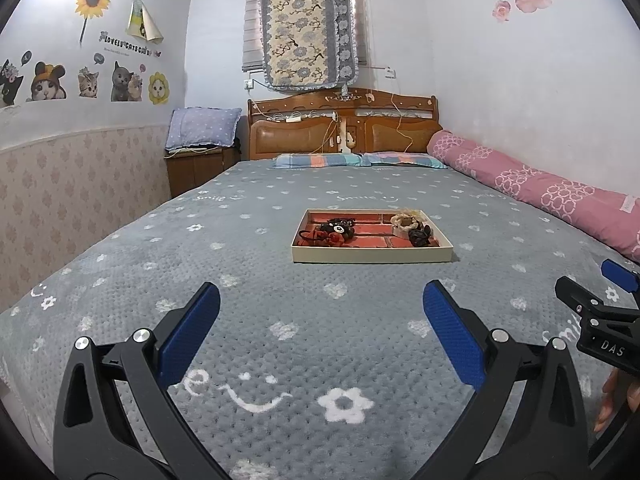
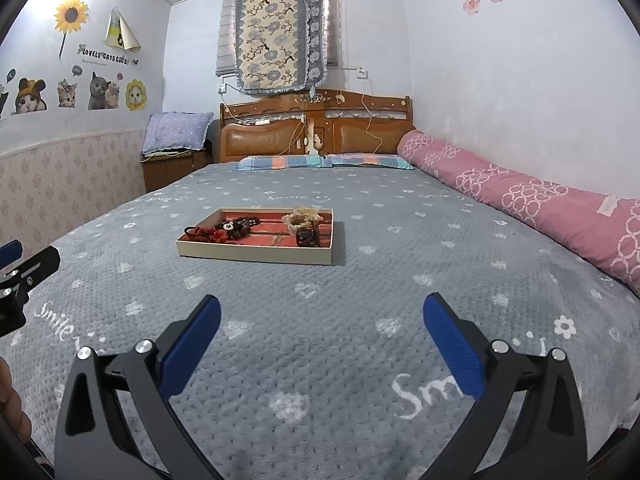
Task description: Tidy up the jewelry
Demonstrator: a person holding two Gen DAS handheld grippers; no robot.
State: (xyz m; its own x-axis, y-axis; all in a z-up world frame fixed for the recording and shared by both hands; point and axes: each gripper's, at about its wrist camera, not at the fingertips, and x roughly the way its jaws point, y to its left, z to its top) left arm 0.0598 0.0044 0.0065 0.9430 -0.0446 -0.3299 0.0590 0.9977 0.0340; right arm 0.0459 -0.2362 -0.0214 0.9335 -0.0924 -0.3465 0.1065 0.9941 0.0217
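Note:
A shallow cream tray [image 1: 372,257] [image 2: 256,255] with a red brick-pattern floor lies mid-bed. Inside it, a red and black hair tie cluster [image 1: 332,233] [image 2: 224,233] rests at the left. At its right sit a cream scrunchie [image 1: 406,220] [image 2: 302,219] and a dark brown one [image 1: 420,237] [image 2: 307,237]. My left gripper [image 1: 320,296] hovers open above the blanket, well short of the tray, with nothing between its blue pads [image 1: 192,332]. My right gripper [image 2: 322,306] is likewise open and empty, and its tip shows at the left wrist view's right edge [image 1: 600,292].
The grey patterned blanket [image 1: 280,320] [image 2: 360,300] covers the whole bed. A rolled pink quilt [image 1: 540,188] [image 2: 540,200] lies along the right wall. Pillows and a wooden headboard [image 1: 344,124] stand at the far end, a bedside cabinet [image 1: 196,164] at the far left.

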